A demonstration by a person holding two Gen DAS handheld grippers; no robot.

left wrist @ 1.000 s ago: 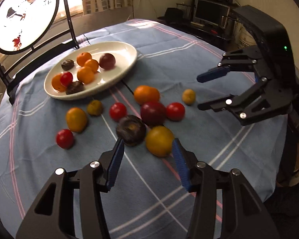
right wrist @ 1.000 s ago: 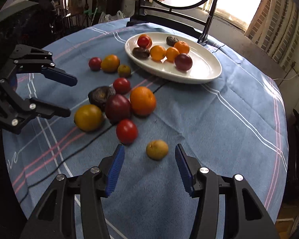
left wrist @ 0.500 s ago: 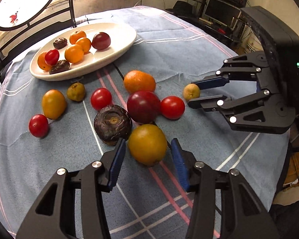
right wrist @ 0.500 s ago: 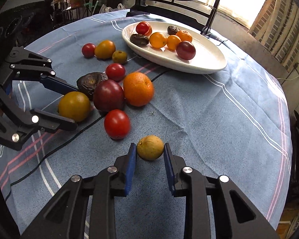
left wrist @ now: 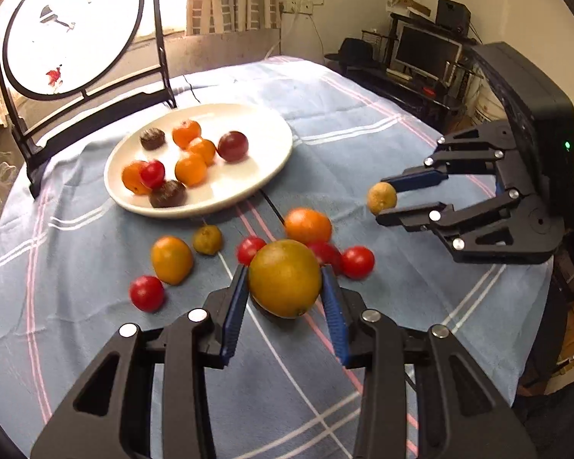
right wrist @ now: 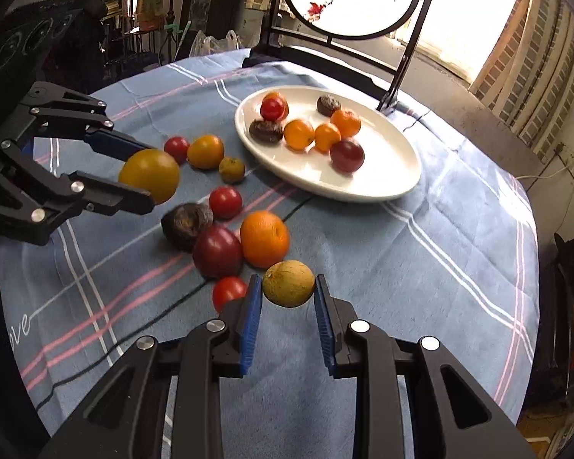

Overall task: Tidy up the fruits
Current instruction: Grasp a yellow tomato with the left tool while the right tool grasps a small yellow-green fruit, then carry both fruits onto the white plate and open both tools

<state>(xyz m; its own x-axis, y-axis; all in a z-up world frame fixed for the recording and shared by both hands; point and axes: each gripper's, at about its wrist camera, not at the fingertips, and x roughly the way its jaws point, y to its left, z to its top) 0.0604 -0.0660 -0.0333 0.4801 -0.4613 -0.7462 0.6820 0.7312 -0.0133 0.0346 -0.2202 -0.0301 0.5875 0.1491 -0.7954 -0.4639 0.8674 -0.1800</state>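
1. Off to the left of the white plate [left wrist: 275,160], the left gripper [left wrist: 285,298] has its blue fingers pinching a big yellow-orange fruit [left wrist: 285,283], and it looks lifted off the blue cloth [right wrist: 421,267].
2. In front of the plate, loose fruit lies on the cloth: a red tomato [right wrist: 225,202], a wrinkled dark fruit [right wrist: 185,225], a dark red plum [right wrist: 218,250] touching an orange [right wrist: 264,239], and another tomato [right wrist: 229,291] just beside the right gripper.
3. Right of that cluster, the right gripper [right wrist: 288,308] pinches a small yellow-green fruit [right wrist: 288,283] between its fingers, also off the cloth by the look of it.
4. The plate already holds eight pieces towards its left end, so there's room on the right!
5. The risk, as I judge it: round, smooth fruit in flat pads could squirt out, or two grippers heading plateward could bump and scatter the pile.
6. Writing? The cloth's edge, left and near of the plate, shows pale script ending "ove" [right wrist: 19,325]; the rest is cut off.
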